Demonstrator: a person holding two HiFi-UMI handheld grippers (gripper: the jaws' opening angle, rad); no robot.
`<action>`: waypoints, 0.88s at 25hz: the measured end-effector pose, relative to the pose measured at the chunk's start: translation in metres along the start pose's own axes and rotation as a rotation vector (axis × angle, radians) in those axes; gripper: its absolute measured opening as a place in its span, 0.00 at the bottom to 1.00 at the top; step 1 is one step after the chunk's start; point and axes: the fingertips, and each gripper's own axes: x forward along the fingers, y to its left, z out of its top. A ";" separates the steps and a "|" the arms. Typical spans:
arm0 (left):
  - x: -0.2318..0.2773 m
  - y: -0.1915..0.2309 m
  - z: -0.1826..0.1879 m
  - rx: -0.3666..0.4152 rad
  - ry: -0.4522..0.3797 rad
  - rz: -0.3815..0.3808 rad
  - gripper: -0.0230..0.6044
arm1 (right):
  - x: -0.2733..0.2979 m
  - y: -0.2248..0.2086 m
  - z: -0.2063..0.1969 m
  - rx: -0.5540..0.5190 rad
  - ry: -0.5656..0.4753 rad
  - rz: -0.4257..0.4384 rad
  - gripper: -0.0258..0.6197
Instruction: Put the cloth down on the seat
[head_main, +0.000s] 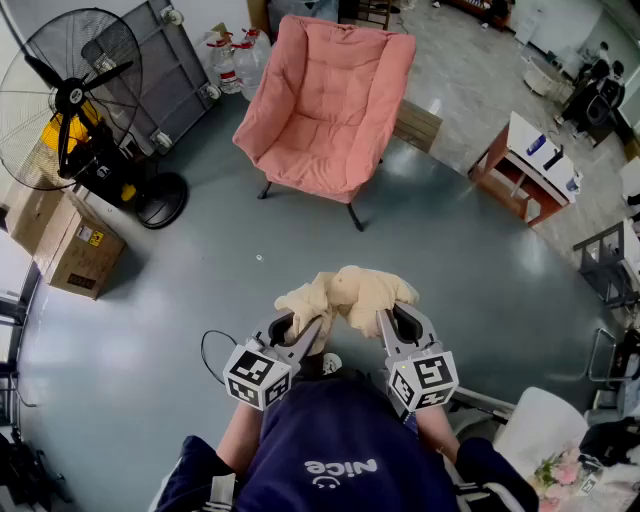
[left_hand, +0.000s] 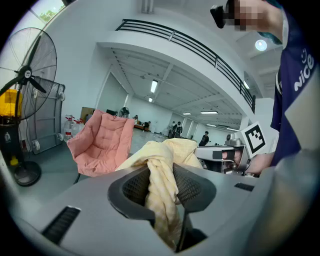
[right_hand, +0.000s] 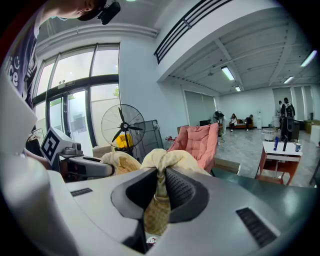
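A pale yellow cloth (head_main: 345, 295) hangs bunched between my two grippers, held in the air in front of the person's body. My left gripper (head_main: 303, 335) is shut on its left end (left_hand: 160, 185), and my right gripper (head_main: 385, 325) is shut on its right end (right_hand: 159, 192). The pink padded chair (head_main: 325, 105) stands well ahead across the grey floor, its seat (head_main: 310, 150) bare. It shows too in the left gripper view as the pink chair (left_hand: 100, 145) and in the right gripper view as the chair (right_hand: 197, 142).
A large black standing fan (head_main: 75, 95) and cardboard boxes (head_main: 65, 240) are at the left. A red-and-white table (head_main: 525, 170) stands at the right, a white basket (head_main: 540, 430) near the person's right side. A metal cage cart (head_main: 170, 70) sits behind the fan.
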 end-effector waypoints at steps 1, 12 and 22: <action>0.000 -0.001 -0.001 0.001 0.001 -0.001 0.25 | -0.001 0.000 -0.002 0.000 0.003 -0.001 0.15; 0.012 0.019 0.009 0.032 0.005 -0.048 0.25 | 0.018 -0.002 0.003 0.046 -0.021 -0.040 0.15; 0.028 0.088 0.046 0.061 -0.020 -0.104 0.25 | 0.085 0.006 0.041 0.002 -0.058 -0.093 0.15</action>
